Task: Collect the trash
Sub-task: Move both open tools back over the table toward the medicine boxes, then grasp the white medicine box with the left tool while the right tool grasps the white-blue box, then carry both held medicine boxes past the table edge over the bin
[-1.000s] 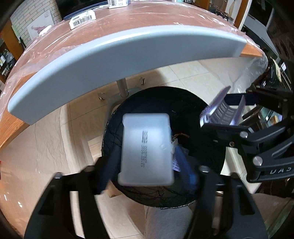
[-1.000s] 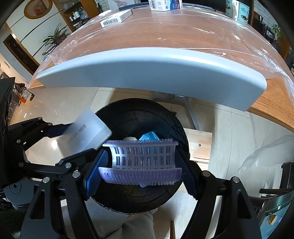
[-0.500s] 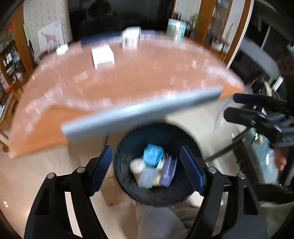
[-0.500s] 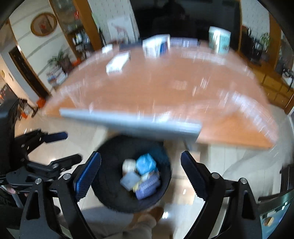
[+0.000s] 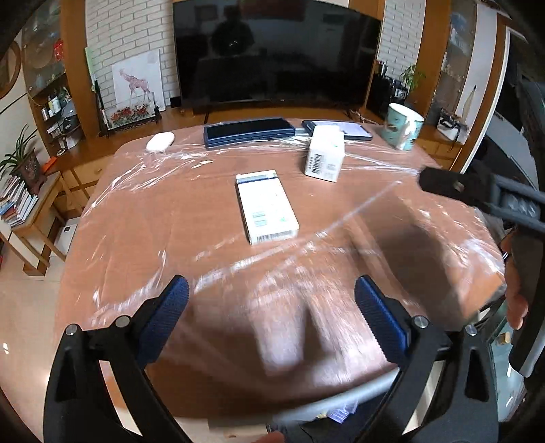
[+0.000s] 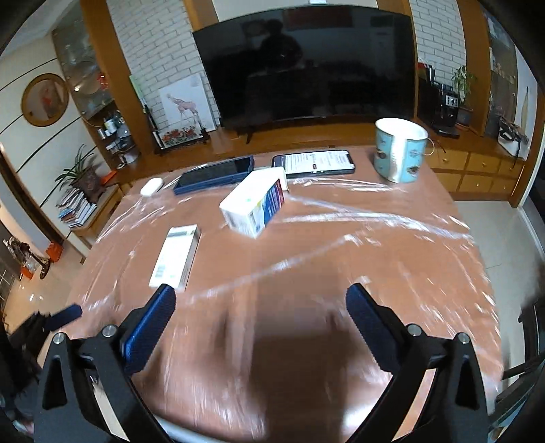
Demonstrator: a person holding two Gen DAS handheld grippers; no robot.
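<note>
- Left tongs [image 5: 270, 306]: jaws opening, nothing between them, over the near counter [image 5: 153, 221].
- Flat box [image 5: 266, 206]: lying mid-counter.
- Carton [image 5: 324, 157]: beyond it, further right, before two phones.
- Mug [image 6: 398, 153]: far right corner.
- Right tongs [image 6: 260, 320]: jaws opening, empty.

A dark television [image 5: 272, 51] stands before a white brick wall [image 5: 136, 30].

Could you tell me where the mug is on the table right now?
The mug stands upright at the table's far right corner, just right of the lit phone.
</note>
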